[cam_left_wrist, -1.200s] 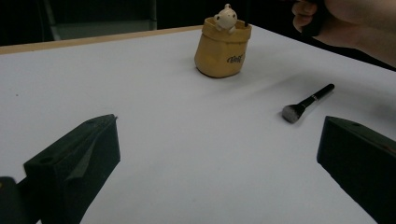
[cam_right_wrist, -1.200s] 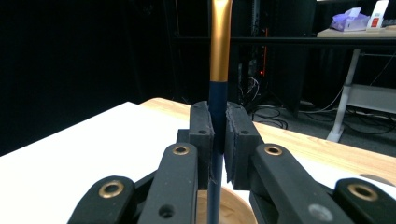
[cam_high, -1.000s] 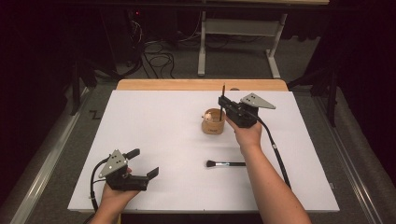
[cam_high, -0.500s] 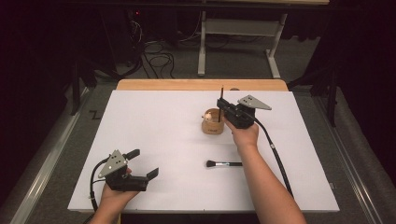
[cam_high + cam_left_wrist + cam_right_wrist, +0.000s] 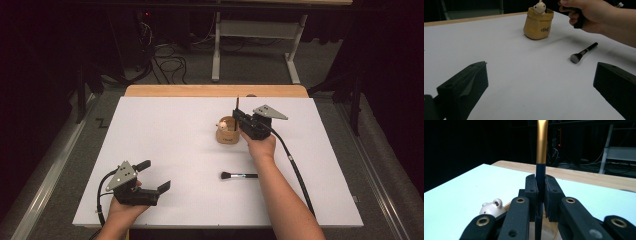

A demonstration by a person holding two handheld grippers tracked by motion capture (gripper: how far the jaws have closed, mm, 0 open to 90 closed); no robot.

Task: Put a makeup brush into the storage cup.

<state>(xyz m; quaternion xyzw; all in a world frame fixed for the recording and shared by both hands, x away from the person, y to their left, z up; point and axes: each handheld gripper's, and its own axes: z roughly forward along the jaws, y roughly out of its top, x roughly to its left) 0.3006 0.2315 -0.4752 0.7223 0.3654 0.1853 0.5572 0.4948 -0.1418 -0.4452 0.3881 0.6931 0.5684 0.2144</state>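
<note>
two broad stretches of the white worktop [image 5: 165, 135] lie bare for you: the whole left half beyond your left hand, and the near right corner beside your right forearm. a strip of bare wood shows along the far edge, and the floor beyond it is dark, with cables and table legs.

the small tan pouch [image 5: 226, 131] stands upright a little right of centre, toward the far edge. a pale little bear figure [image 5: 539, 6] peeks out of its top.

a makeup brush [image 5: 238, 175] lies flat on the worktop nearer you, well apart from the pouch, bristles pointing left.

your right hand-held gripper [image 5: 238, 120] is clenched on a slim brush handle [image 5: 540, 157], dark blue below and gold above, held upright. it hangs right over the pouch's mouth; the handle's lower end is hidden behind the jaws, so you cannot tell whether it is in the pouch.

your left hand-held gripper [image 5: 155, 176] rests near the front left edge, released, jaws wide apart and nothing between them.
</note>
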